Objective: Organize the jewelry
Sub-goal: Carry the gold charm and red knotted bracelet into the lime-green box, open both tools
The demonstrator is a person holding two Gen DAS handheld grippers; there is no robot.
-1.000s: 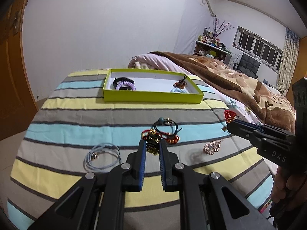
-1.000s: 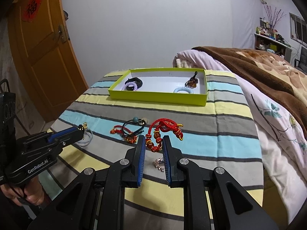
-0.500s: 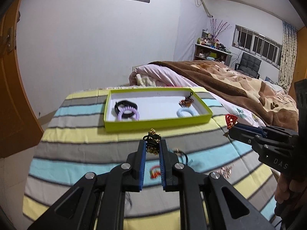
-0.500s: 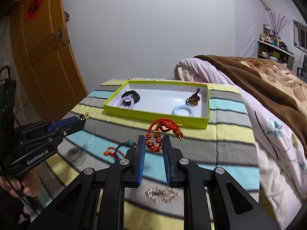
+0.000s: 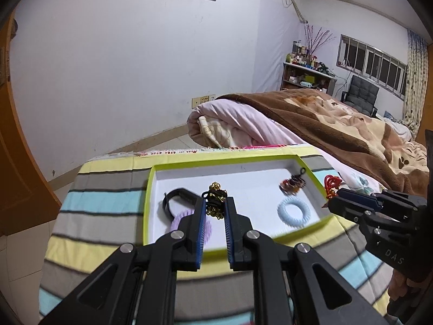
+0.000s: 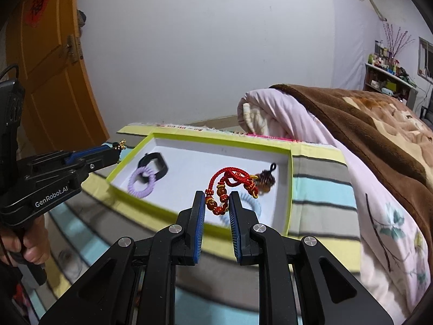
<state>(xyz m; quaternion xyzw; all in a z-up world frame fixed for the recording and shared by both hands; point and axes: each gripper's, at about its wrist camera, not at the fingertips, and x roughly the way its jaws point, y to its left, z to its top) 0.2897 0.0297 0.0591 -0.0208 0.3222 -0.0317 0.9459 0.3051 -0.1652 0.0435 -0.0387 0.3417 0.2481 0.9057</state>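
A lime-green tray (image 5: 303,157) with a white floor lies on the striped cloth; it also shows in the right wrist view (image 6: 216,137). In it lie a black band (image 6: 158,163), a lilac hair tie (image 6: 143,182), a pale blue hair tie (image 5: 294,211) and a brown beaded charm (image 5: 293,182). My left gripper (image 5: 215,203) is shut on a black and gold bracelet (image 5: 215,199), held above the tray's left half. My right gripper (image 6: 216,200) is shut on a red beaded cord bracelet (image 6: 227,182), held above the tray's near right part.
The striped cloth (image 6: 319,197) covers the surface under the tray. A brown blanket and pink bedding (image 6: 338,124) lie to the right. An orange door (image 6: 46,62) stands at the left. A pale blue loop (image 6: 70,260) lies on the cloth near the left hand.
Both grippers rose from the cloth with their bracelets and moved forward to hover over the tray. The remaining pieces on the cloth dropped out of the left view.
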